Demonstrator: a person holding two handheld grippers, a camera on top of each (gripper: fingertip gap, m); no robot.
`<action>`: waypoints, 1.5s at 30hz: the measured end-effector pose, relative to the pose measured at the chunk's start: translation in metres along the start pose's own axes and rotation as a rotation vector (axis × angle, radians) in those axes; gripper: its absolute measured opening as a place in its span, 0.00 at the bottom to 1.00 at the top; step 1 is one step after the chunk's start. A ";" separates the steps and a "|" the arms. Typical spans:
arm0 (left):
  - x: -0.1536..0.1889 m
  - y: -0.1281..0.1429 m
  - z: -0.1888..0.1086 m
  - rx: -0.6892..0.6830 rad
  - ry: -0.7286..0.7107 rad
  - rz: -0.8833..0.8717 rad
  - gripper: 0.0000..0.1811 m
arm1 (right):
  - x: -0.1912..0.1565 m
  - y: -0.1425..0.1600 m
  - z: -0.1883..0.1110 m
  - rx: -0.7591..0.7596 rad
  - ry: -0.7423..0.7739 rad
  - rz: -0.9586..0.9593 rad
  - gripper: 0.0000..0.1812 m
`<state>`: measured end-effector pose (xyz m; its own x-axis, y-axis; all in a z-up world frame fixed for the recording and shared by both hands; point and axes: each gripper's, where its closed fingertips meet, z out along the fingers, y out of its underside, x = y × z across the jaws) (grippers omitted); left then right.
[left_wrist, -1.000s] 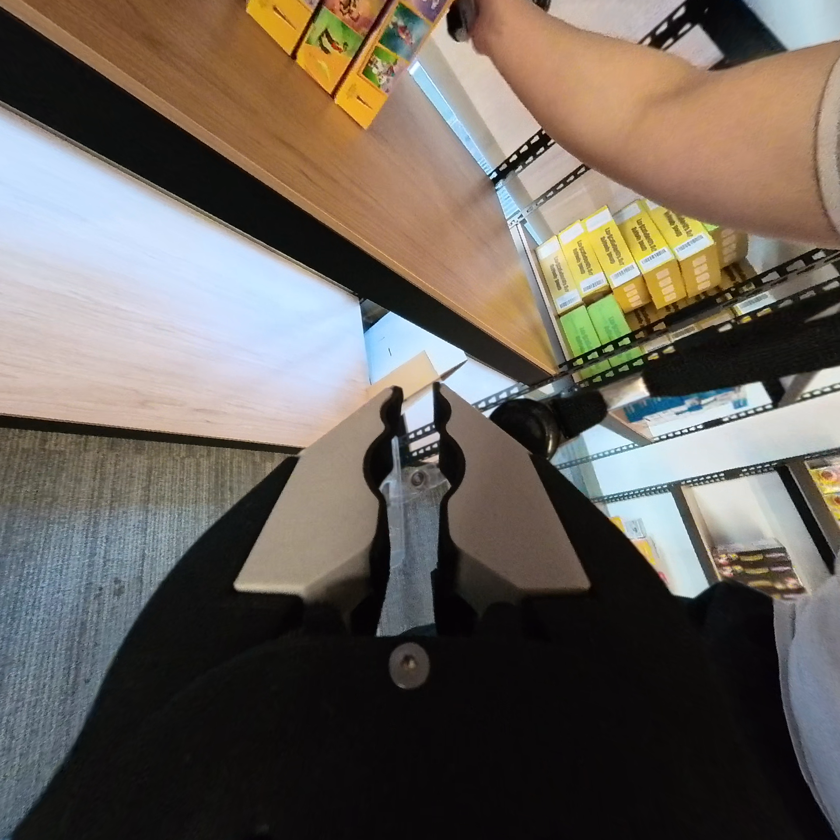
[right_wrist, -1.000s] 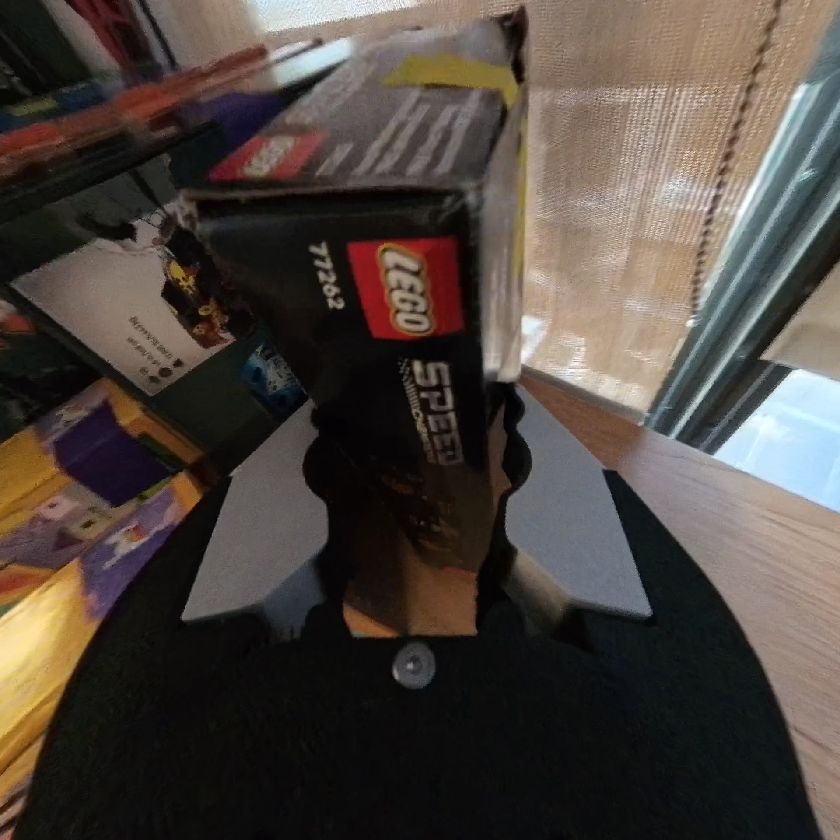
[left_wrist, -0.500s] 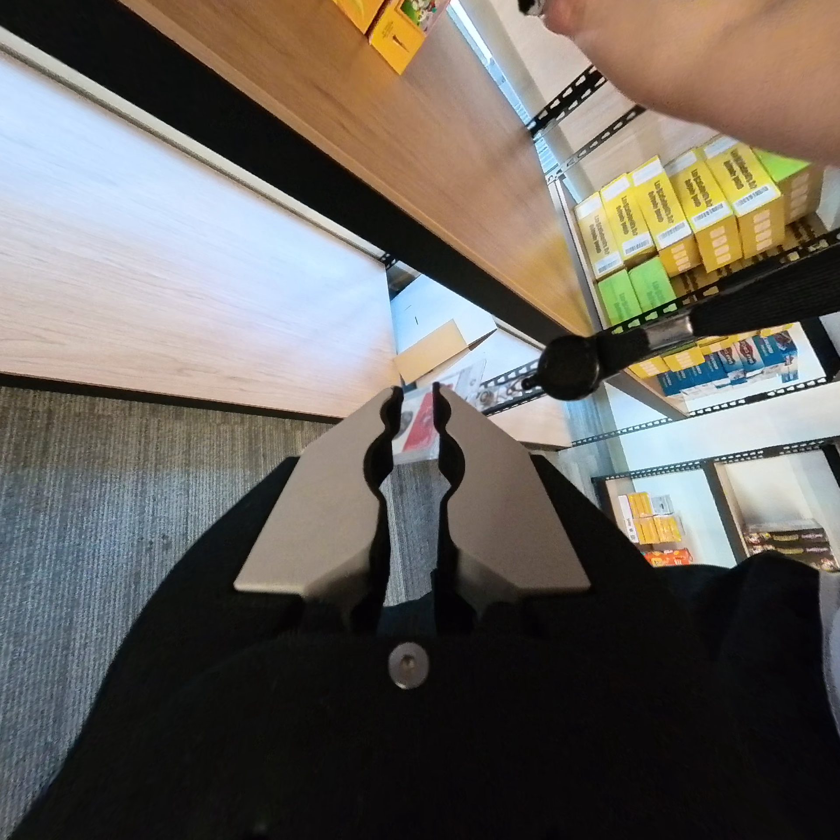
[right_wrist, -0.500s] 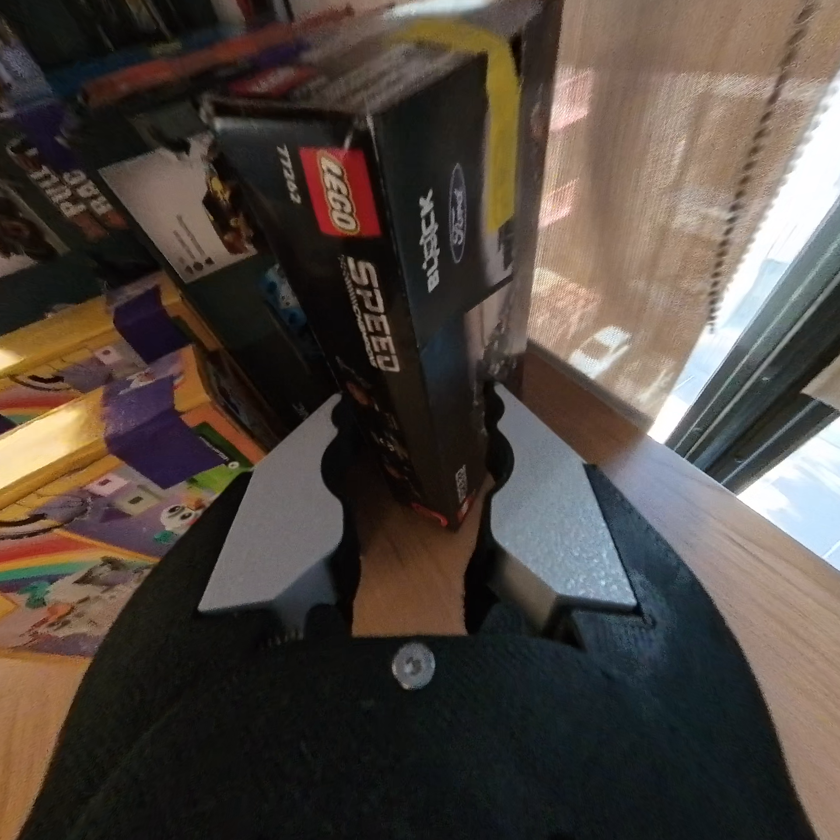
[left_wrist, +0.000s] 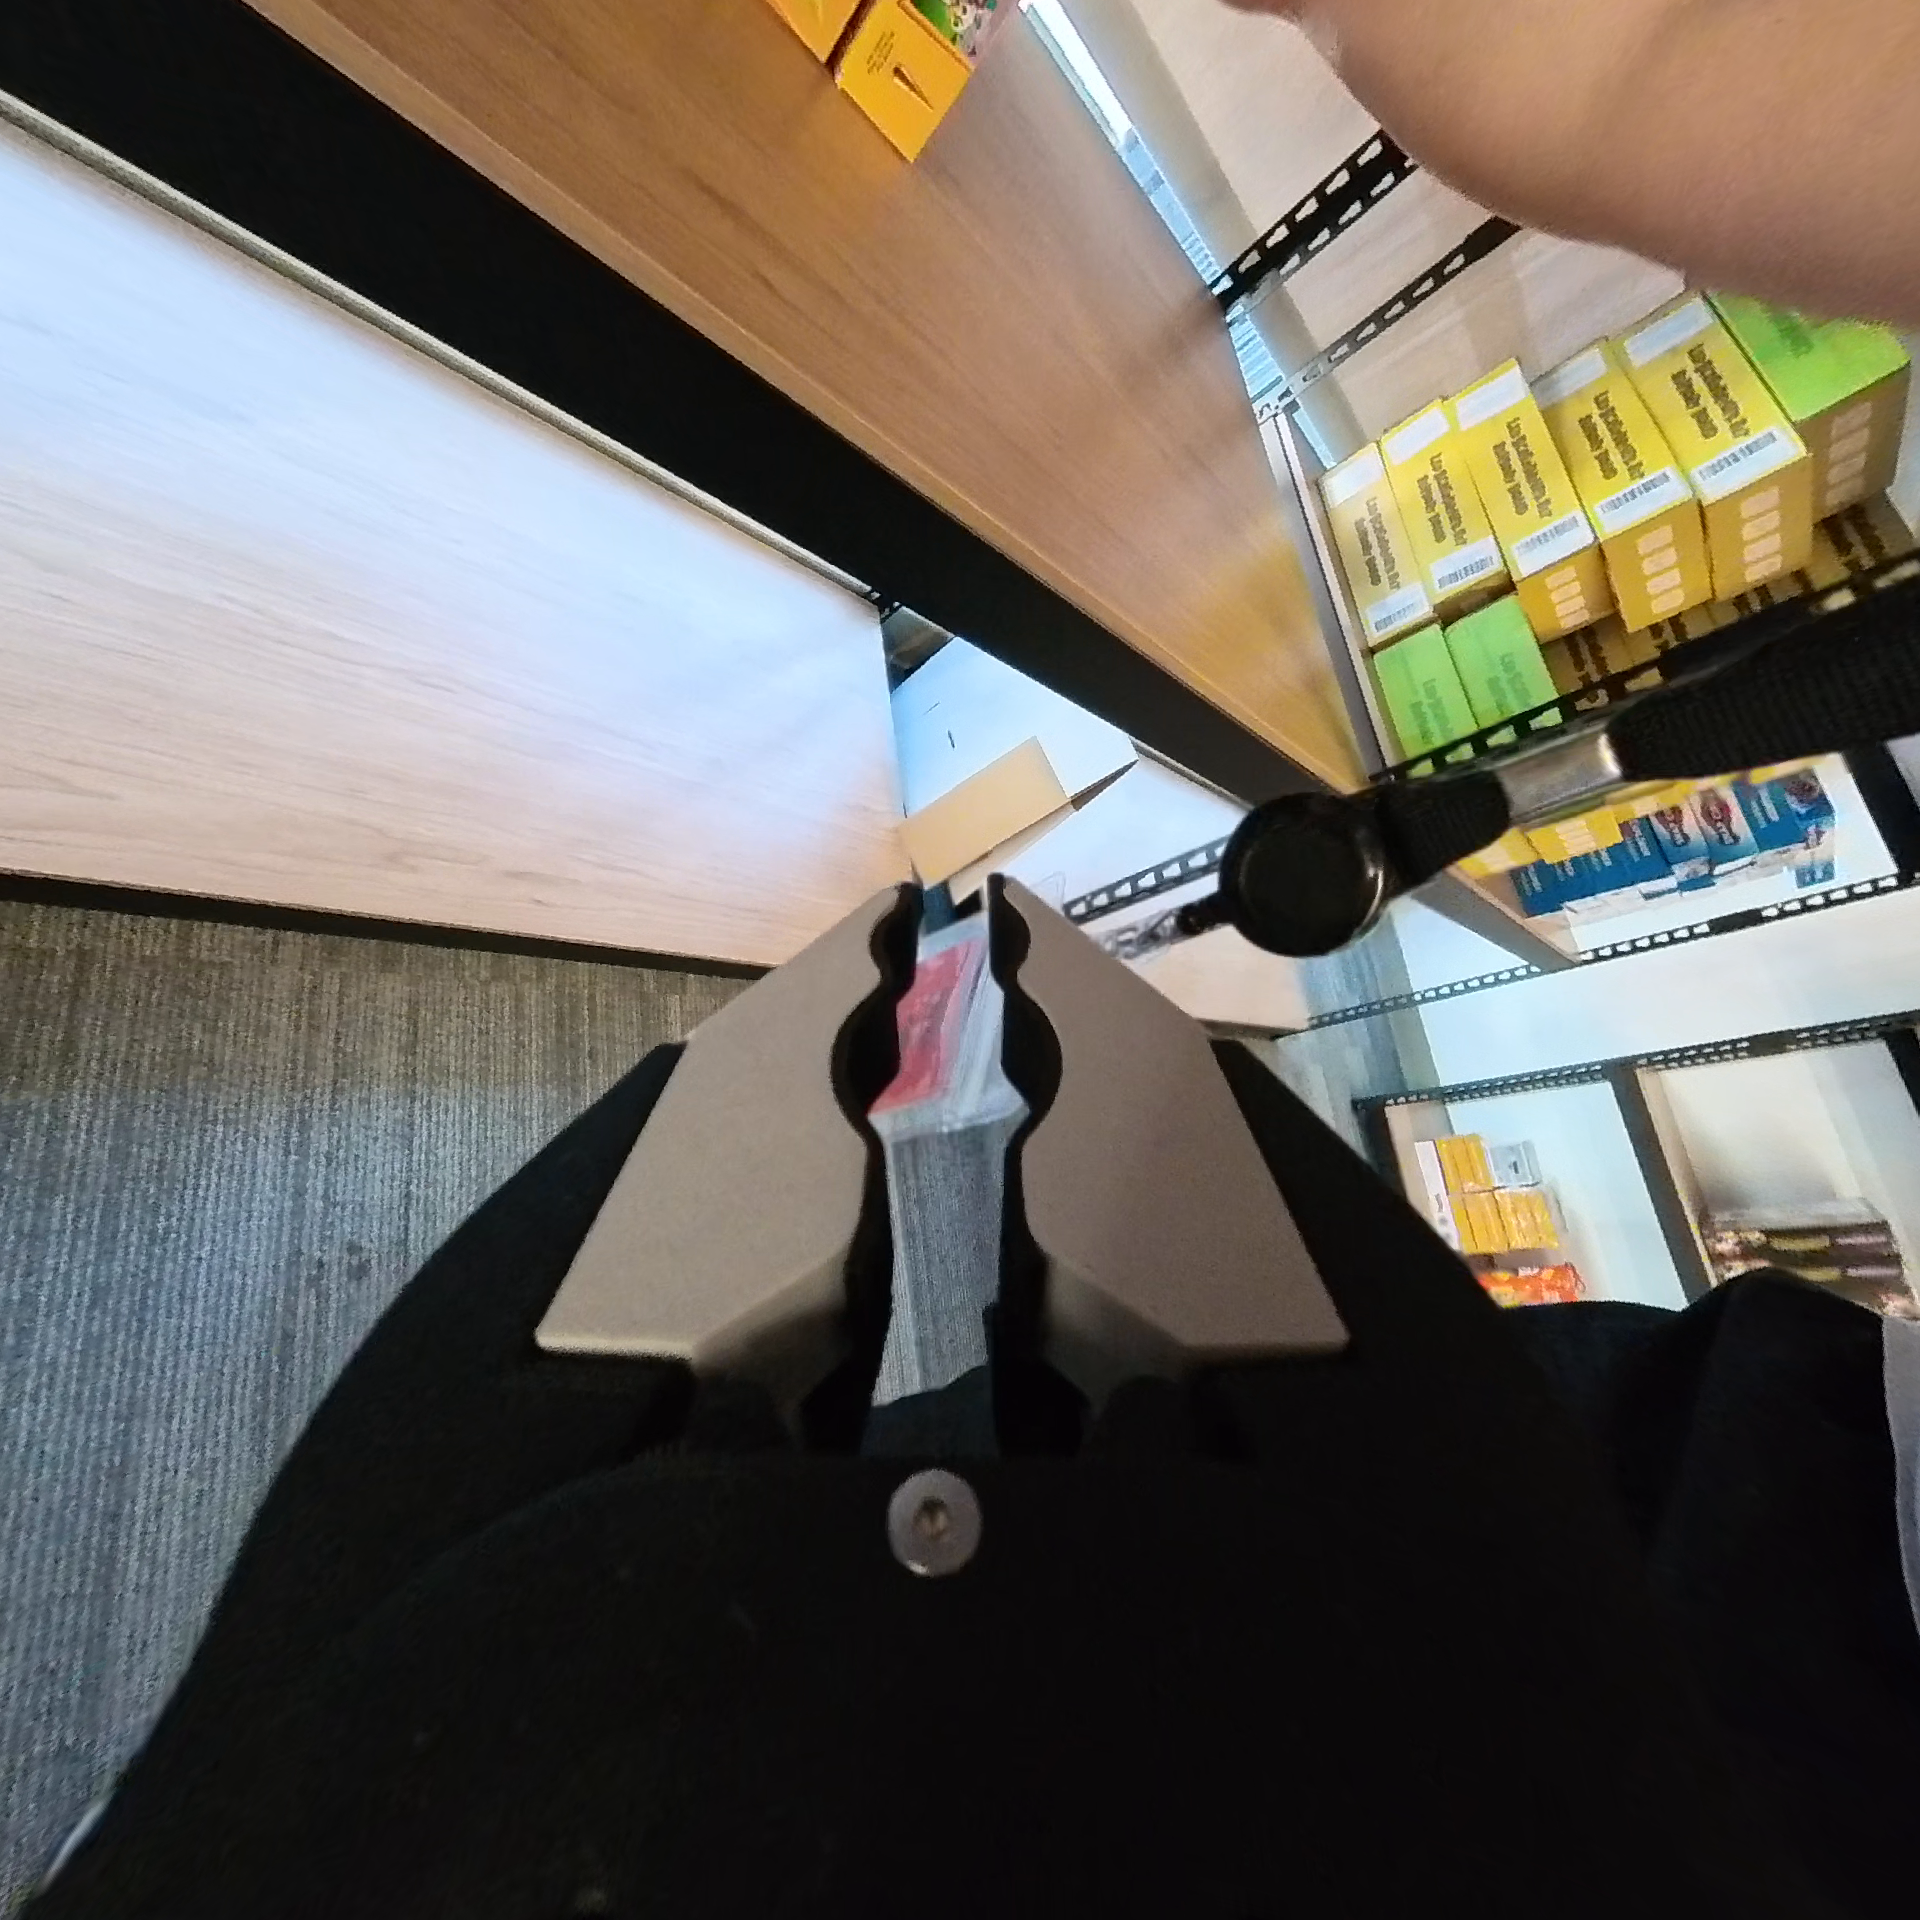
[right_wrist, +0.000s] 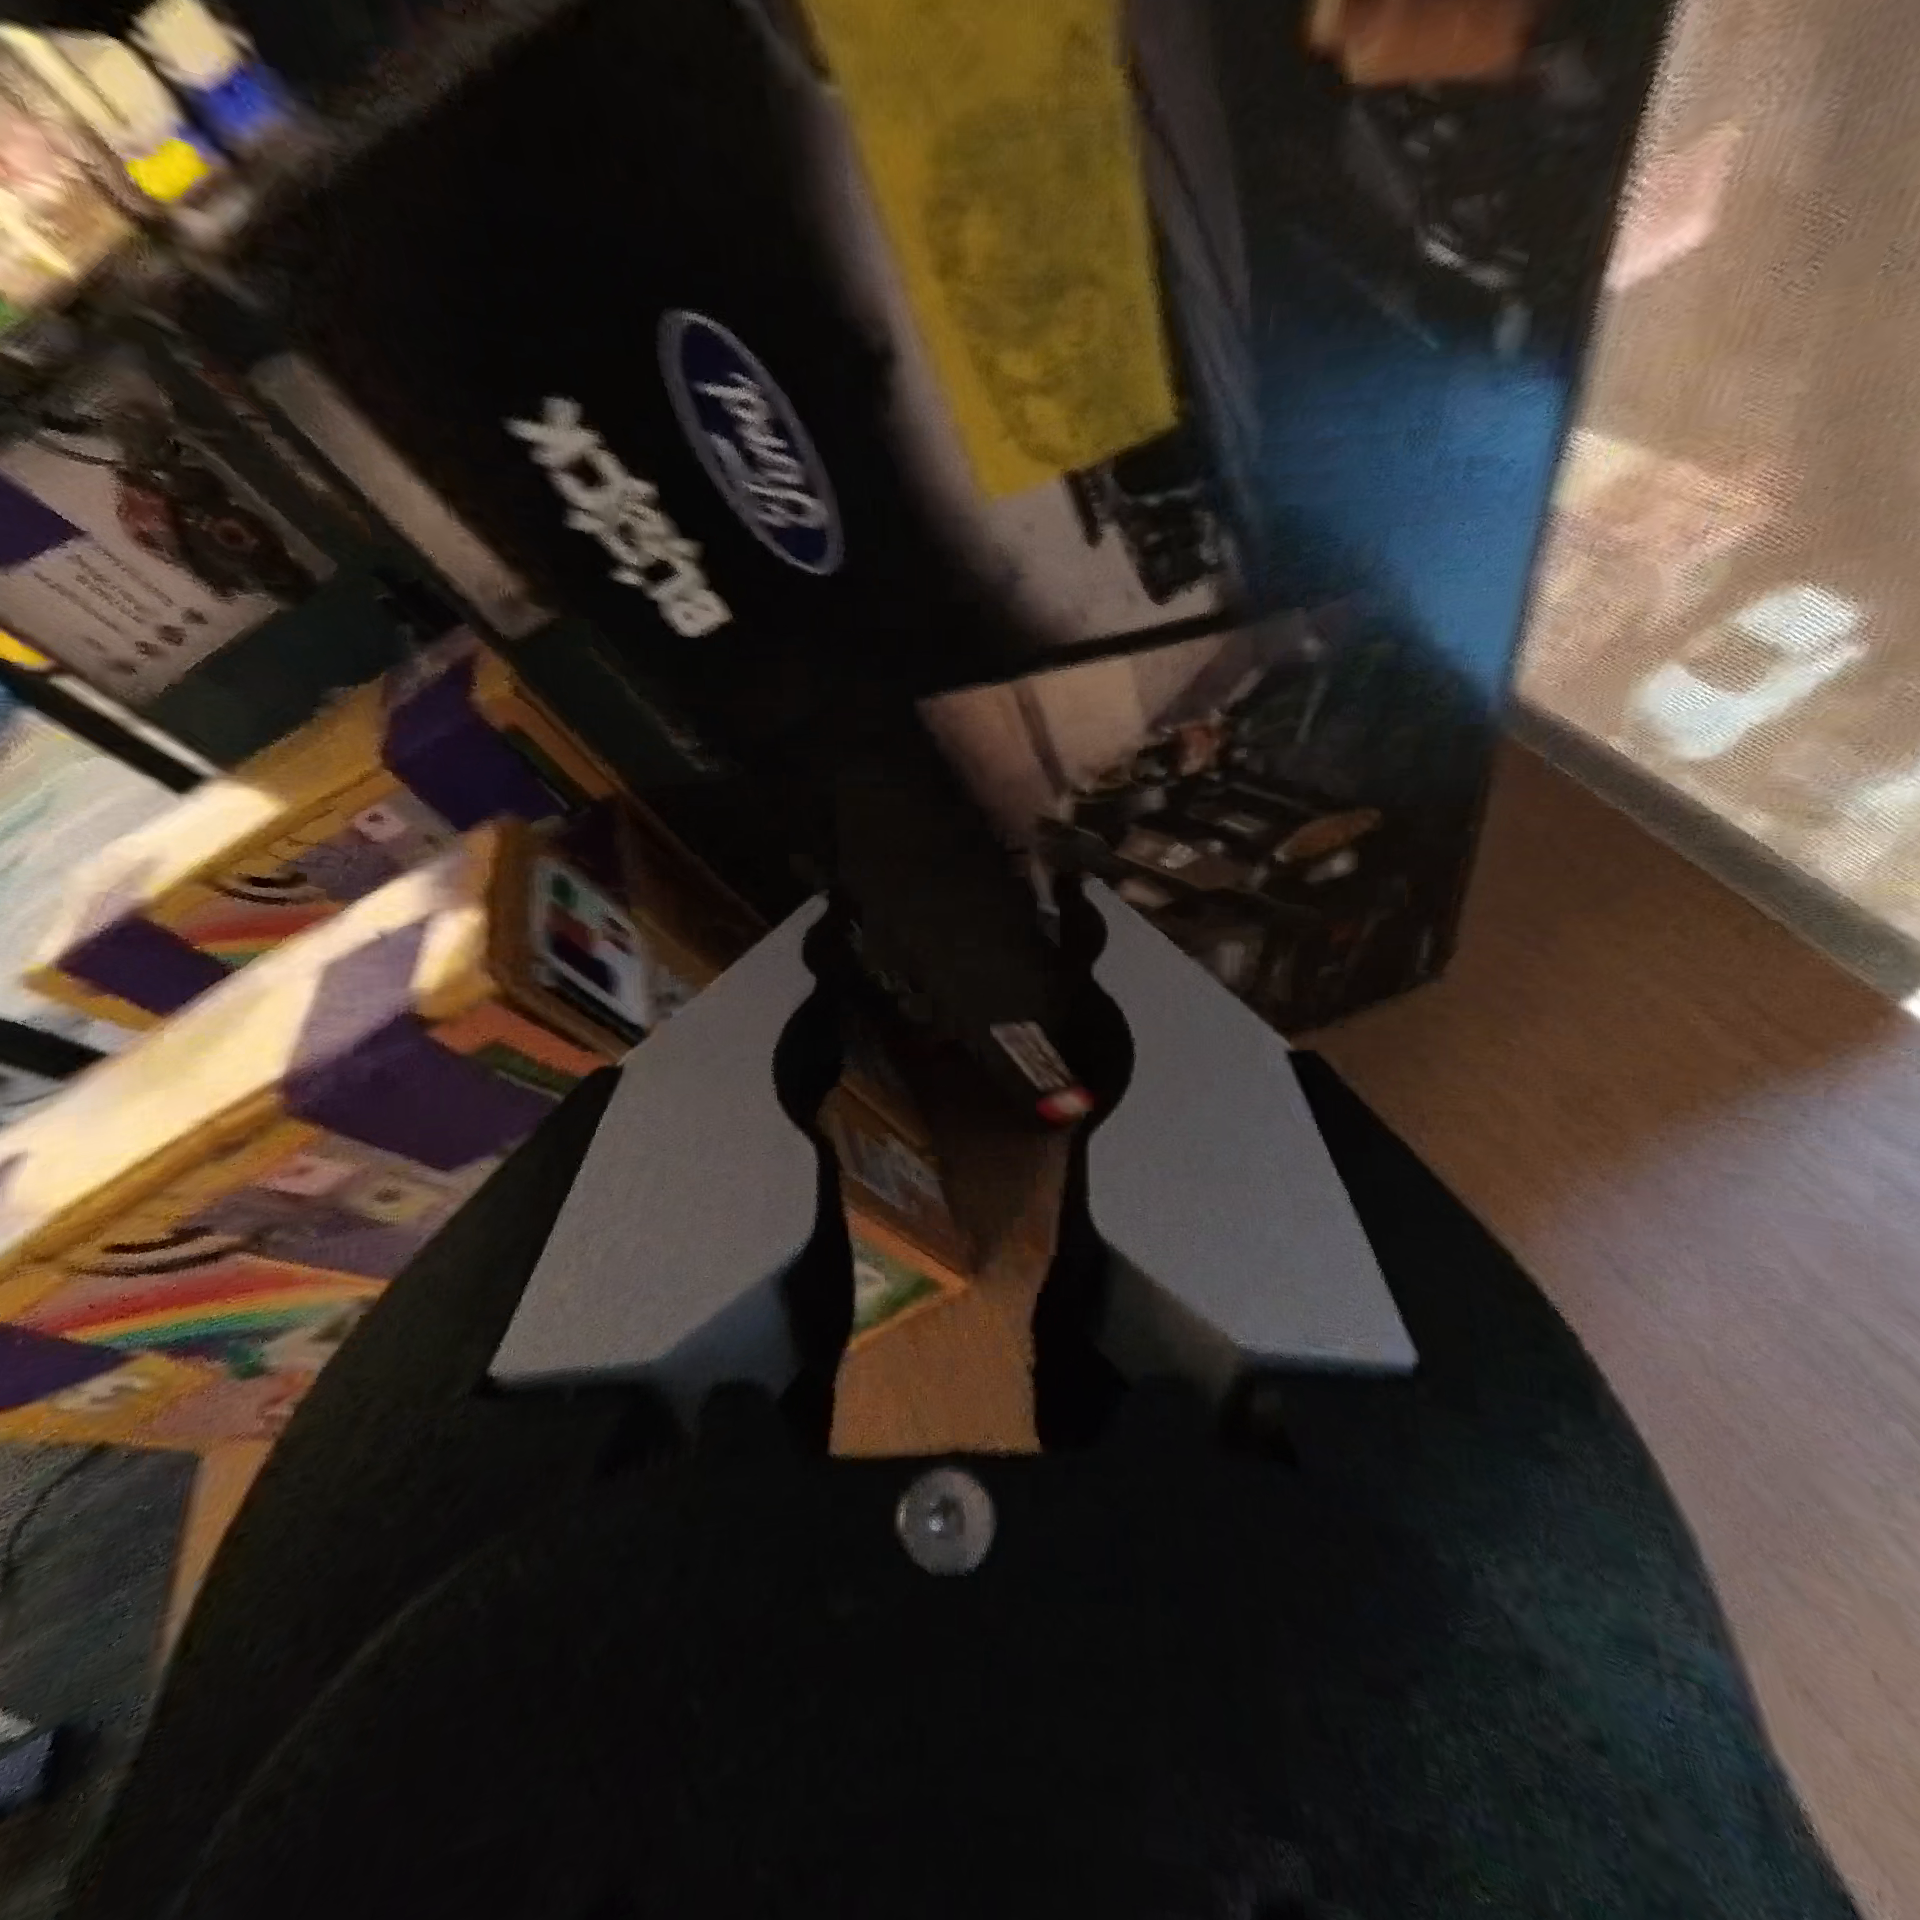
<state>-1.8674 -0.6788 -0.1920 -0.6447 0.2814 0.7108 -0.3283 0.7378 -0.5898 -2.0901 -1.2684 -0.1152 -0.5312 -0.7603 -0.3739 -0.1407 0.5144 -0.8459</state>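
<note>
Upper wooden shelf (left_wrist: 935, 343): runs diagonally across the left wrist view. Its black front edge is bare along its length, and two yellow boxes (left_wrist: 904, 78) sit at its far end by the picture's top edge.
Lower pale board (left_wrist: 416, 623): open surface, ending at a dark edge above grey carpet (left_wrist: 260, 1299).
Wooden surface (right_wrist: 1610, 1143): in the right wrist view, bare on the right up to its back edge, where a woven blind (right_wrist: 1766, 416) hangs.
Black box (right_wrist: 727, 364): one, upright at the back of that surface near the blind. Its lower corner reaches between the right fingertips.
Colourful boxes (right_wrist: 312, 1039): at least two, purple and yellow, lying flat along the left edge just beside the black box.
Person's arm (left_wrist: 1610, 135): crosses the upper right corner, above the rack.
Wire rack (left_wrist: 1455, 748): five yellow cartons (left_wrist: 1538, 499) in a row, two green cartons (left_wrist: 1455, 675) under them.
Left gripper (left_wrist: 954, 894): jaws nearly pressed together with a thin slot, over the carpet.
Right gripper (right_wrist: 951, 914): jaws partly spread. Blur hides whether they touch the box.
Badge reel (left_wrist: 1304, 883): one, black, on a strap, just right of the left fingertips.
Red card (left_wrist: 940, 1023): one, seen in the left slot; contact cannot be told.
</note>
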 end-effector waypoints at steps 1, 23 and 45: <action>-0.001 0.000 0.001 0.005 0.001 -0.006 0.06 | 0.019 0.006 -0.004 -0.031 0.092 -0.015 0.22; -0.016 -0.005 -0.001 0.034 -0.007 -0.044 0.06 | 0.073 -0.022 0.023 -0.081 0.674 -0.272 0.01; -0.123 -0.066 -0.163 -0.058 0.043 0.200 0.06 | -0.205 -0.031 -0.031 0.453 0.579 0.039 0.00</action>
<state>-1.6535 -0.6622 -0.1778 -0.6623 0.4506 0.5986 -0.1560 0.6985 -0.6984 -2.0027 -1.1165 -0.0006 -0.9024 -0.3492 -0.2526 0.1798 0.2276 -0.9570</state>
